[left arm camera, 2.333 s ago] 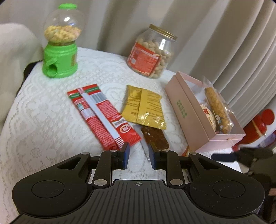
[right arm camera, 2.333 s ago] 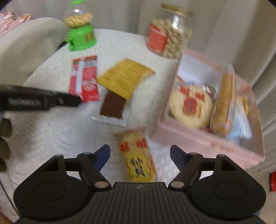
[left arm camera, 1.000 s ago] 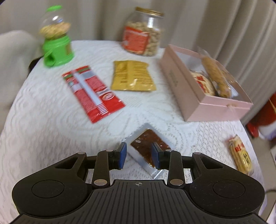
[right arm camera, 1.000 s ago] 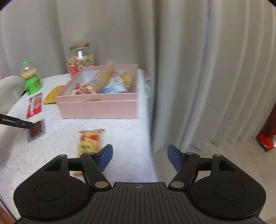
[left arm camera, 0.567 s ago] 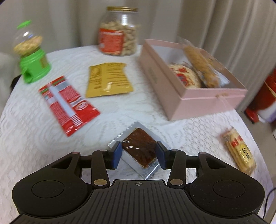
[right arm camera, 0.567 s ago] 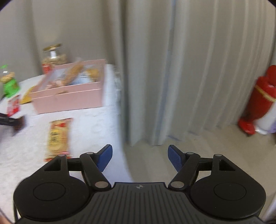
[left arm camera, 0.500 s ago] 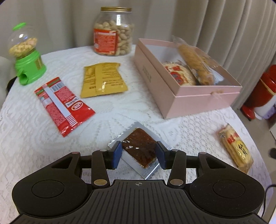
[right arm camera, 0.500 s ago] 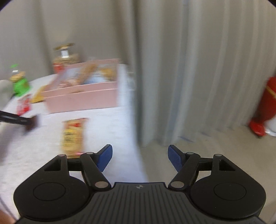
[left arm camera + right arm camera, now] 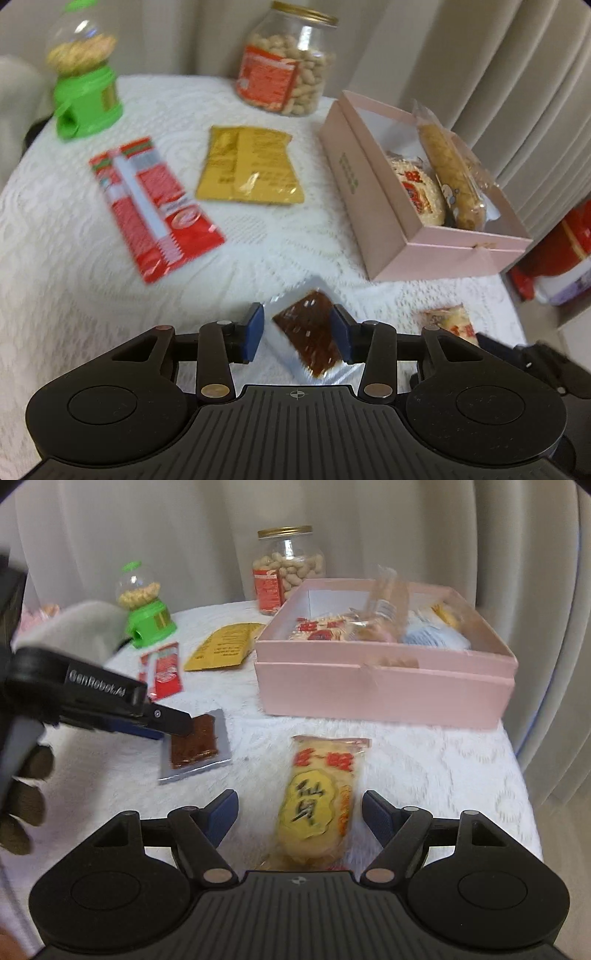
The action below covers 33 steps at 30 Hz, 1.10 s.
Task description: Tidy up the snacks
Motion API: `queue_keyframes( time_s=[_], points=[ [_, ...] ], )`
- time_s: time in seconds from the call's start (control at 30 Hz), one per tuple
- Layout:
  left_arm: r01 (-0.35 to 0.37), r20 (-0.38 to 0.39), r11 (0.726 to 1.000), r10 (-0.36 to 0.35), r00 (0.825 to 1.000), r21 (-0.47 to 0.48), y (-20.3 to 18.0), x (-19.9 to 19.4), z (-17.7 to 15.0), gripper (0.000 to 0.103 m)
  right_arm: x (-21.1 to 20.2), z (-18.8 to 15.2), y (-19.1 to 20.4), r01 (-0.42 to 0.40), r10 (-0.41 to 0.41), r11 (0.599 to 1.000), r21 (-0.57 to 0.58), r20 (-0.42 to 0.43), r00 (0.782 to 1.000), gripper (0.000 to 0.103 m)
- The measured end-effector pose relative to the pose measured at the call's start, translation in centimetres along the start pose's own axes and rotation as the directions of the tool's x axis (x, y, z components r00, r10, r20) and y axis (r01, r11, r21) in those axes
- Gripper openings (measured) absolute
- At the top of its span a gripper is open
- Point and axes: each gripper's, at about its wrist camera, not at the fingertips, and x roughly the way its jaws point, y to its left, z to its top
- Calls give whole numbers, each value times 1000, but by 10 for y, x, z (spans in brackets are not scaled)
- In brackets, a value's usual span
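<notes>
The right gripper [image 9: 299,814] hangs over the white lace cloth [image 9: 443,775], jaws opening either side of a yellow rice-cracker packet [image 9: 317,805]; the pink box [image 9: 384,694] sits beyond; at left, the left gripper [image 9: 173,722] reaches a dark snack sachet [image 9: 195,744]

This looks like a room in a home. A small table draped in a white lace cloth [image 9: 66,266] stands against long beige curtains [image 9: 424,535] that fill the view from 10 to 2 o'clock. At 11 o'clock sits a green toy candy dispenser [image 9: 86,98], at 12 a glass jar of peanuts [image 9: 288,62], and at 2 o'clock a pink gift box [image 9: 373,206] of packaged snacks.
</notes>
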Motion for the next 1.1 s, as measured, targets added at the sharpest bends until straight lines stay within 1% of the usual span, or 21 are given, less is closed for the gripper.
queue_keyframes(
  time_s=[0.03,0.1,0.13,0.23,0.3,0.4,0.5,0.57,0.67,0.73,0.83,0.9,0.97,1.1],
  points=[
    [-13,0,1000,13,1000,21,-5,3,2,45,3,0,3,29,-29,999,-23,4,1000,76],
    [-39,2,997,39,999,68,-17,9,4,46,2,3,1,23,-23,1000,-13,6,1000,76],
    [-64,8,992,63,998,107,-25,12,3,46,0,1,-4,25,-25,1000,-2,8,1000,77],
    [-125,35,969,120,992,212,-41,17,-4,47,-1,0,-20,17,-18,998,65,6,1000,79],
    [-139,48,962,131,990,236,-44,15,-9,47,-2,-2,-28,18,-19,995,103,10,1000,83],
    [-139,47,965,132,990,224,-40,10,-12,47,0,-2,-30,16,-17,993,115,10,1000,85],
    [-135,42,969,130,991,206,-34,5,-14,47,2,-3,-24,34,-34,996,85,5,999,87],
    [-121,36,975,116,993,184,-30,-2,-16,47,4,-3,-21,42,-42,997,71,3,999,88],
    [-67,17,992,65,998,111,-18,-16,-17,46,3,-3,-24,27,-28,995,92,10,1000,88],
    [-4,-23,1000,4,1000,13,-5,-23,-16,45,1,-3,-28,13,-16,993,116,18,1000,88],
    [35,-80,995,-42,996,-90,5,-23,-13,45,-1,-5,-33,3,-7,989,146,28,1000,88],
    [24,-93,995,-33,995,-100,4,-20,-11,45,-2,-5,-36,-5,-1,987,159,34,999,88],
    [-16,-100,996,7,995,-88,1,-12,-7,45,-2,-5,-37,-10,4,986,164,37,999,88],
    [-61,-86,998,59,995,-28,-10,3,4,46,-3,-6,-37,-4,-4,985,171,42,999,88]
  ],
)
